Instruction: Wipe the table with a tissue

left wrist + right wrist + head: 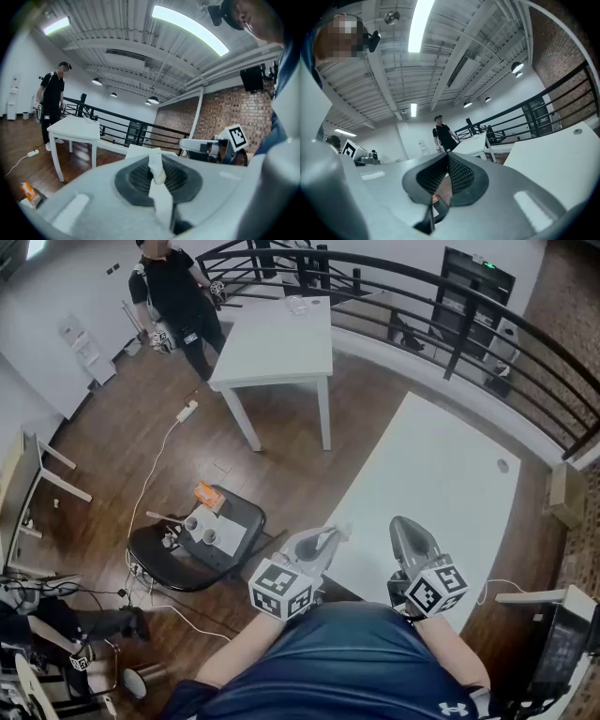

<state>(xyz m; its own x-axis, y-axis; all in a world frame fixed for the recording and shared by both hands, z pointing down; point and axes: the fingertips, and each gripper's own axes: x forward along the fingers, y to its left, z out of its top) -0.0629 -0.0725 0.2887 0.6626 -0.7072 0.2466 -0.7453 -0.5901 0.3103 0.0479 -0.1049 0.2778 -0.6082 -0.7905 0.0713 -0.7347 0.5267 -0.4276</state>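
My left gripper (pixel 330 536) is held close to my body at the near edge of the long white table (pixel 441 474), shut on a white tissue (pixel 343 532). In the left gripper view the tissue (pixel 157 174) is a crumpled strip pinched between the dark pads (pixel 136 178), and my left gripper (pixel 157 163) points up over the table's corner (pixel 139 151). My right gripper (pixel 406 524) hovers beside it over the table's near end. In its own view my right gripper (pixel 447 158) has its tips together with nothing between them.
A smaller white table (pixel 281 334) stands further off, with a person (pixel 173 287) beside it. A black chair (pixel 164 563) holding cups and an orange item sits to the left on the wooden floor. A black railing (pixel 450 306) runs behind. A cable (pixel 155 474) trails across the floor.
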